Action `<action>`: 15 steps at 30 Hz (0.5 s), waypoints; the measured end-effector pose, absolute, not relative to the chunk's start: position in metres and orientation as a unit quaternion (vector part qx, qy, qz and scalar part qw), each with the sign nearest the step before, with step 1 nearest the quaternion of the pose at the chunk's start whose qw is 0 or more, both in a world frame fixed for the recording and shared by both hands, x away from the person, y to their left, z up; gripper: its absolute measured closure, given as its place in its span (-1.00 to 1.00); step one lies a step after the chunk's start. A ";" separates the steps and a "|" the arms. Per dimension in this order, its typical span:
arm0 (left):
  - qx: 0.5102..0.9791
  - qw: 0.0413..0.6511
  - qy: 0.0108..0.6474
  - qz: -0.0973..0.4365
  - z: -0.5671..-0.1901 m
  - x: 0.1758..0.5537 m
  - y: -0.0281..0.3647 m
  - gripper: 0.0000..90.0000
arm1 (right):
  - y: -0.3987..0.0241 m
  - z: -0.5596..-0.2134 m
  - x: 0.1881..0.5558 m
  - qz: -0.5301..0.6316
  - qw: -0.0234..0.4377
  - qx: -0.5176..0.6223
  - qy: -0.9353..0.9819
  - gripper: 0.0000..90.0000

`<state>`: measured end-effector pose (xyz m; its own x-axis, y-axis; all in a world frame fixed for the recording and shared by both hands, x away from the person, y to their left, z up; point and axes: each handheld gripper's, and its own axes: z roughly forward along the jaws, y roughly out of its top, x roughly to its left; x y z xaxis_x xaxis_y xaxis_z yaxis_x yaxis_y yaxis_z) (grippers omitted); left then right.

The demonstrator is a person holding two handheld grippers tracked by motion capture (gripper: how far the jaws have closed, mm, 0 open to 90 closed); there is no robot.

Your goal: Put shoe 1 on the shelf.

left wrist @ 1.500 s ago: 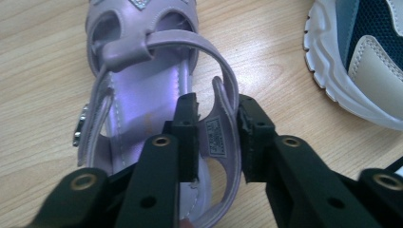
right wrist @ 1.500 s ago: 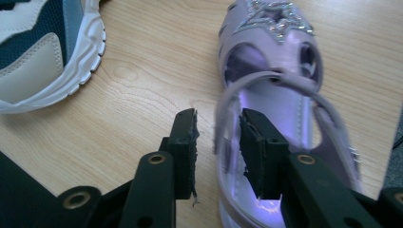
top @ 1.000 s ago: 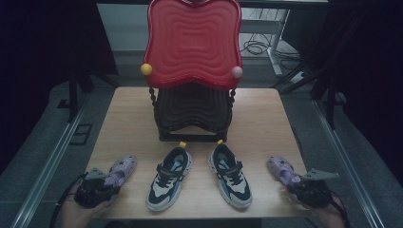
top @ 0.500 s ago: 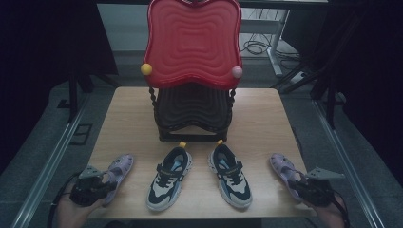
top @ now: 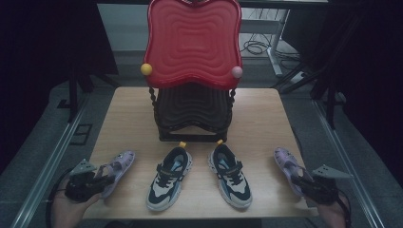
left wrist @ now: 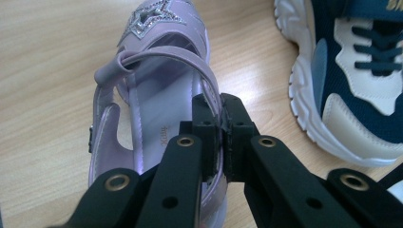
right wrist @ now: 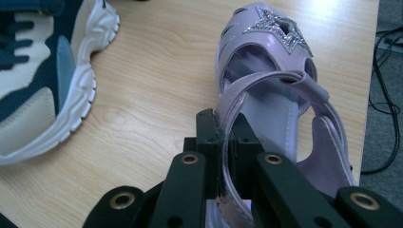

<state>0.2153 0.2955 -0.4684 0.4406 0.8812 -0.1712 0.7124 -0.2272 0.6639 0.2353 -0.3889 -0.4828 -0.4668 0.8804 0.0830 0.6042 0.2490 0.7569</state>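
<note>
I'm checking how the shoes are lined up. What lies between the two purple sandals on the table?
In the high view, the pair of navy and white sneakers, left one and right one, stands side by side between the left sandal and the right sandal.

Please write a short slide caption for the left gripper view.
Left gripper shut on a purple sandal's side wall, beside a navy sneaker.
</note>
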 end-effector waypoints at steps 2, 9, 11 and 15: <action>0.772 0.356 0.513 0.120 -0.466 0.215 0.296 0.91 | -0.389 -0.482 0.235 0.384 0.185 0.482 0.765 0.90; 0.767 0.375 0.508 0.117 -0.460 0.216 0.296 0.91 | -0.387 -0.472 0.235 0.406 0.197 0.481 0.751 0.90; 0.765 0.382 0.505 0.118 -0.458 0.218 0.295 0.92 | -0.387 -0.470 0.235 0.415 0.198 0.480 0.747 0.90; 0.761 0.395 0.500 0.117 -0.454 0.220 0.294 0.92 | -0.384 -0.465 0.236 0.429 0.200 0.477 0.741 0.90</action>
